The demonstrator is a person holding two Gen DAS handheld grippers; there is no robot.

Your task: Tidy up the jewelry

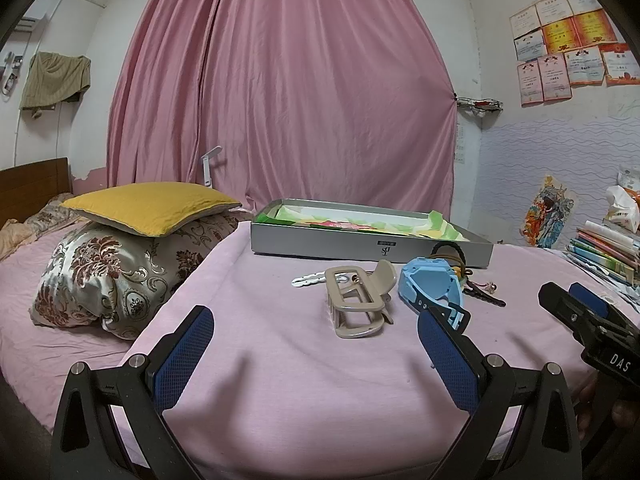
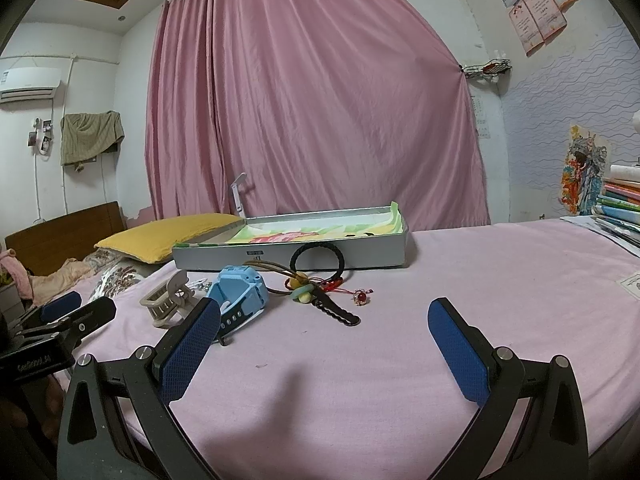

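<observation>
Both grippers, left (image 1: 314,354) and right (image 2: 326,350), are held spread and empty. Closest is the beige hair clip (image 1: 358,300), dead ahead of the left one, long axis pointing away. Blue watch (image 1: 432,286) just beside, gray tray (image 1: 360,246) behind.

A big pink curtain (image 1: 280,92) hangs at the far side of the room. A pink sheet (image 1: 304,380) covers the bed. On the left lies a yellow pillow (image 1: 152,204), resting on top of a shiny flowered pillow (image 1: 108,276). A brown headboard (image 1: 32,184) stands far to the left. A green cloth (image 1: 54,78) hangs on the left wall, near a white air conditioner (image 2: 30,86). On the right wall are many paper certificates (image 1: 568,44) and a colourful picture (image 1: 550,216). Books (image 1: 604,248) are stacked on the right side of the bed.
</observation>
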